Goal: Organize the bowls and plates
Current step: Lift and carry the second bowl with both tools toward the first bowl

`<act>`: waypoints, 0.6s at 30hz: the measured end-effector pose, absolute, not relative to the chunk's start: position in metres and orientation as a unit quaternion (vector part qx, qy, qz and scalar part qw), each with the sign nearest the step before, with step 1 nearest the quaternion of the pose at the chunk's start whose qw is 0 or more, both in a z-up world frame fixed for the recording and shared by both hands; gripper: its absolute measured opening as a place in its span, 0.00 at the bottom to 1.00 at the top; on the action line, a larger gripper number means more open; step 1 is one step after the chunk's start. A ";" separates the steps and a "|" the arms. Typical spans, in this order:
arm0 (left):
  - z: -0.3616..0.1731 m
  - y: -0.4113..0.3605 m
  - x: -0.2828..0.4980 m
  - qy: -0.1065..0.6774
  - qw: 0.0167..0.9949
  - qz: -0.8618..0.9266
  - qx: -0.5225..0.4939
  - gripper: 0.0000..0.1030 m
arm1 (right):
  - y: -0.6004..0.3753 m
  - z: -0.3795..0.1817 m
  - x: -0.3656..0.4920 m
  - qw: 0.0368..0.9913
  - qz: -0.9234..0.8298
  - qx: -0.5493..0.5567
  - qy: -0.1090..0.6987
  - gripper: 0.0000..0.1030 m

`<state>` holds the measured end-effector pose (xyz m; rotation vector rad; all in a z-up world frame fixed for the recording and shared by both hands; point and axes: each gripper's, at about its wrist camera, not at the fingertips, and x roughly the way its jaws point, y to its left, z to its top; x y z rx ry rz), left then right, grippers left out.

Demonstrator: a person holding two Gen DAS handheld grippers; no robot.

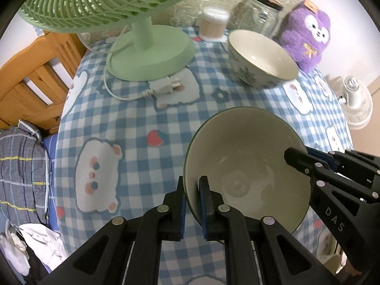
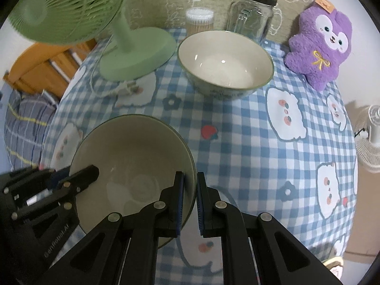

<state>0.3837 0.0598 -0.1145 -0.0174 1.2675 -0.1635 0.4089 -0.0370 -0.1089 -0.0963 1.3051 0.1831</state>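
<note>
A cream bowl with a green rim (image 1: 247, 166) is held above the checked tablecloth. My left gripper (image 1: 192, 185) is shut on its left rim, one finger inside and one outside. My right gripper (image 2: 188, 185) is shut on its right rim (image 2: 133, 161) the same way, and shows at the right of the left wrist view (image 1: 308, 166). A second, patterned bowl (image 2: 224, 64) stands upright on the table farther back; it also shows in the left wrist view (image 1: 261, 58).
A green desk fan (image 1: 152, 54) stands at the back left with its plug (image 1: 163, 86) on the cloth. A cotton swab tub (image 1: 213, 23), a glass jar (image 1: 261, 14) and a purple plush toy (image 1: 306, 38) line the back. A wooden chair (image 1: 35, 78) is left of the table.
</note>
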 end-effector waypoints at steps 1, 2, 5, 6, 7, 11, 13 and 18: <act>-0.115 0.059 0.383 0.593 0.801 -0.080 -0.006 0.07 | -0.038 -0.108 0.406 0.788 0.090 -0.050 0.607 0.12; -0.115 0.058 0.381 0.594 0.800 -0.082 -0.004 0.07 | -0.039 -0.108 0.401 0.786 0.095 -0.057 0.608 0.12; -0.116 0.053 0.373 0.595 0.798 -0.090 0.005 0.07 | -0.042 -0.107 0.393 0.783 0.103 -0.068 0.609 0.12; -0.115 0.052 0.370 0.595 0.798 -0.092 0.006 0.07 | -0.043 -0.106 0.390 0.783 0.105 -0.071 0.609 0.12; -0.115 0.049 0.367 0.595 0.798 -0.095 0.011 0.07 | -0.044 -0.106 0.387 0.783 0.107 -0.076 0.608 0.12; -0.114 0.041 0.358 0.596 0.796 -0.103 0.020 0.08 | -0.051 -0.103 0.377 0.781 0.115 -0.086 0.608 0.12; -0.113 0.035 0.354 0.595 0.796 -0.110 0.026 0.08 | -0.055 -0.102 0.373 0.780 0.118 -0.091 0.607 0.12; -0.107 0.024 0.346 0.590 0.798 -0.119 0.038 0.09 | -0.065 -0.095 0.364 0.784 0.120 -0.100 0.600 0.12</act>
